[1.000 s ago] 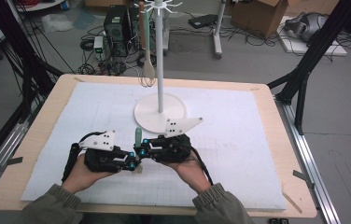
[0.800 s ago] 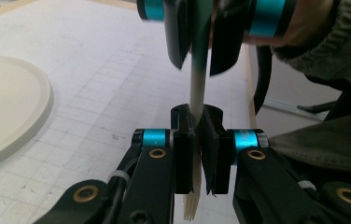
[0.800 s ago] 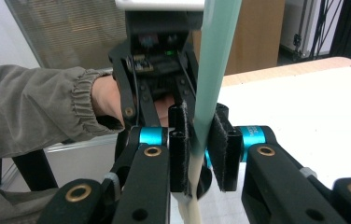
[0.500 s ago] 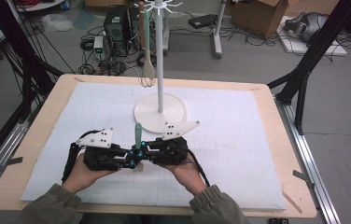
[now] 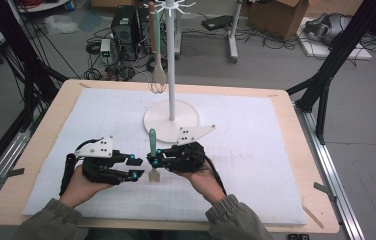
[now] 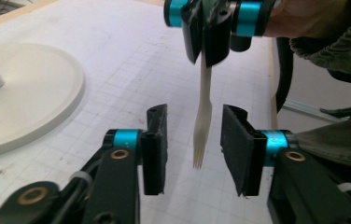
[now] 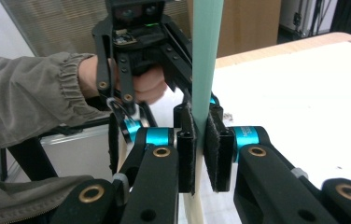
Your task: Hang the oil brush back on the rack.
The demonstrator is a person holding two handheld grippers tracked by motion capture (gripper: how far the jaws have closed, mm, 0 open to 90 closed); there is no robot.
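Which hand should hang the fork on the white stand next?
Right, probably. The right tongs are clamped on the green-handled wooden fork, holding it upright. The left tongs have just been opening and stand apart from its tines. The white hook stand is just beyond.

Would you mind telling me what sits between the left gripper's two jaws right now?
The pale tines of the fork hang between the jaws of the left gripper, untouched, as the left gripper view shows. The right gripper holds the fork by its green handle.
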